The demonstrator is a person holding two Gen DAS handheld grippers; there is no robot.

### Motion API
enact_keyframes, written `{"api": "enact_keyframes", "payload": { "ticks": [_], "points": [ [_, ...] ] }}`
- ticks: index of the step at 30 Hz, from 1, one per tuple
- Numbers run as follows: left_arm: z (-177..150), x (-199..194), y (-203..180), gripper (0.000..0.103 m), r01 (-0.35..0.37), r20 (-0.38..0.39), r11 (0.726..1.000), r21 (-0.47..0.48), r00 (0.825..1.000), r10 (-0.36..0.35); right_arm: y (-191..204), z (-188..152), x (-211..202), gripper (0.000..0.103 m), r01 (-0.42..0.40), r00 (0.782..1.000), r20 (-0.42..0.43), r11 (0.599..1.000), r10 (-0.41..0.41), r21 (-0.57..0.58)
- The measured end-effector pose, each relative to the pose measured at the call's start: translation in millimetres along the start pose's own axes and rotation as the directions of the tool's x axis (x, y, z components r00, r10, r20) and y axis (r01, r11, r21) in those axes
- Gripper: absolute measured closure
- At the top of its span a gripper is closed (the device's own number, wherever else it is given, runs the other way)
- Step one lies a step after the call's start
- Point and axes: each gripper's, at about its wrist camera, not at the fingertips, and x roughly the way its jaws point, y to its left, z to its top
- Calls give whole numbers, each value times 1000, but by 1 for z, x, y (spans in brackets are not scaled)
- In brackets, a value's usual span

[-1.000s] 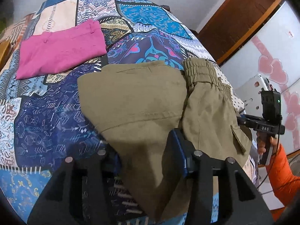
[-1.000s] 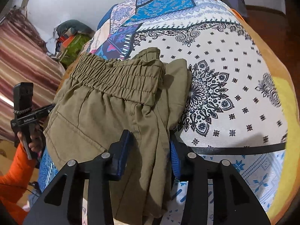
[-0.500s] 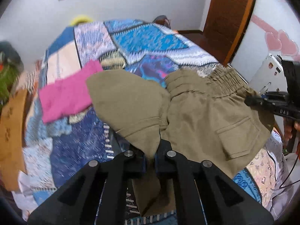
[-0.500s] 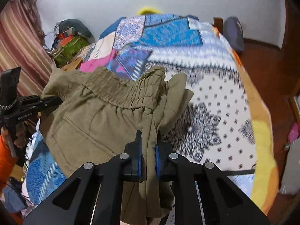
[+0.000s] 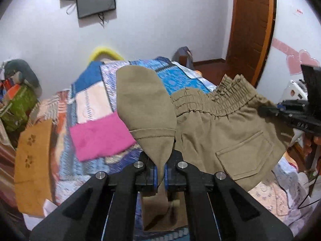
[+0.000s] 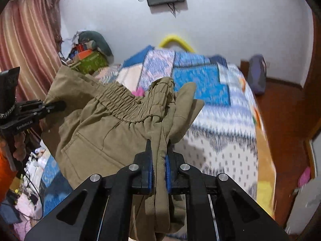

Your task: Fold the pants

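Olive pants [image 5: 224, 140] with an elastic waistband hang in the air above the bed, stretched between both grippers. My left gripper [image 5: 159, 173] is shut on a hemmed leg end, which curls up over its fingers. My right gripper [image 6: 158, 170] is shut on bunched cloth at the waistband end [image 6: 160, 92]. In the left wrist view the right gripper [image 5: 266, 109] pinches the pants' far right edge. In the right wrist view the left gripper [image 6: 60, 105] grips the far left edge, held by a hand [image 6: 19, 144]. A rear pocket [image 5: 244, 154] faces the left camera.
A patchwork bedspread [image 5: 90, 98] covers the bed below. Folded pink pants [image 5: 100, 136] lie on it at left, beside an orange cloth [image 5: 32, 160]. A wooden door [image 5: 250, 30] is at the far right, a wall screen [image 5: 96, 2] behind, curtains [image 6: 26, 40] and clutter at left.
Both grippers closed on the olive pants and lifted them off the bed. The views tilted up, so the wall, screen and door now show.
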Motion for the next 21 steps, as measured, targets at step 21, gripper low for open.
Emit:
{"api": "enact_keyframes", "payload": {
  "ticks": [21],
  "points": [
    [43,107,169,99,-216,-13,968,-127,976,216,71,111,161,94,-5,999,31,989,10,-150]
  ]
}}
